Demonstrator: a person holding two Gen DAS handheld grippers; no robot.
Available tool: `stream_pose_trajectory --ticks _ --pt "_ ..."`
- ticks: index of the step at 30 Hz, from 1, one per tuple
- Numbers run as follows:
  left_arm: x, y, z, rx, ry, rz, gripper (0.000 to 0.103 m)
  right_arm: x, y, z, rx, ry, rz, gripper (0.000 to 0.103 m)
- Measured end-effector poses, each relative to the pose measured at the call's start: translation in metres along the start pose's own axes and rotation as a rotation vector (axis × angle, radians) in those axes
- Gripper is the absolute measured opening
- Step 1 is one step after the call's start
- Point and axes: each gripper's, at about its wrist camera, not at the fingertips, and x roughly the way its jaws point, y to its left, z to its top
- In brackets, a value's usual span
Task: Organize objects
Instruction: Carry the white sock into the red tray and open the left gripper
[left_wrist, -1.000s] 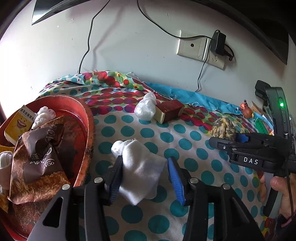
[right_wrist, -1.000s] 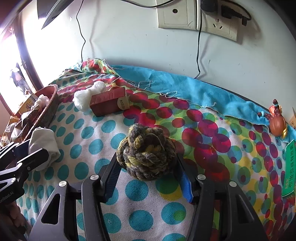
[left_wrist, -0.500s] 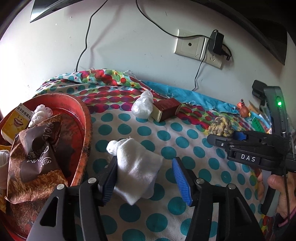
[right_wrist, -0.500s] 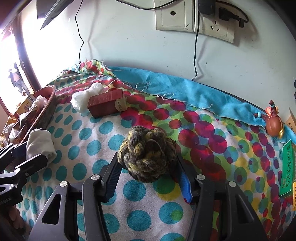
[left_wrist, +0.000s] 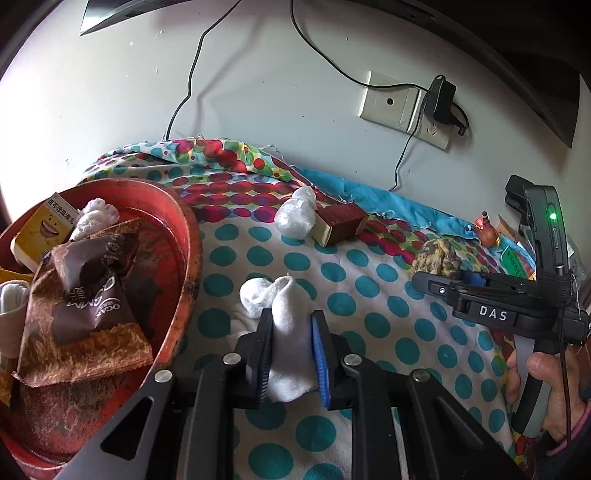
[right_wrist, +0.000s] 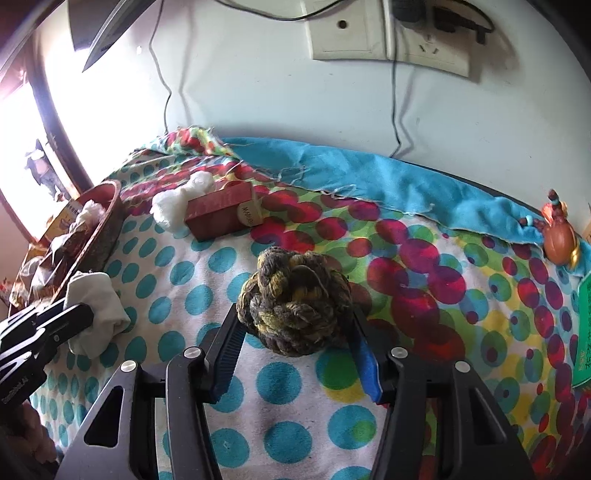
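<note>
My left gripper is shut on a white sock lying on the dotted cloth, right beside the red basket. The sock also shows in the right wrist view. My right gripper has its jaws against both sides of a yellow-grey rope ball resting on the cloth. The ball also shows in the left wrist view, in front of the right gripper.
The basket holds a brown snack bag, a yellow box and white wads. A maroon box and a white plastic wad lie toward the wall. An orange figurine and a green card sit at the right.
My left gripper has closed on the white sock, bunching it up. My right gripper stays around the rope ball.
</note>
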Motion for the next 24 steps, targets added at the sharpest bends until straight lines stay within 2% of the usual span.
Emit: stream_pose_trajectory --ticks 5,9,16,24 --pt "-0.008 -0.001 0.002 -0.024 0.017 -0.012 0.02 0.001 0.011 0.0 -0.057 0.007 -0.028 0.052" --pt "-0.021 0.0 0.004 -0.023 0.013 0.009 0.02 0.001 0.012 0.001 -0.066 0.006 -0.041 0.052" --pt "-0.06 0.007 0.013 -0.009 -0.032 0.023 0.02 0.004 0.015 0.0 -0.075 0.008 -0.055 0.052" --pt "-0.107 0.038 0.029 0.017 -0.084 0.123 0.02 0.009 0.008 0.0 -0.051 0.025 -0.047 0.05"
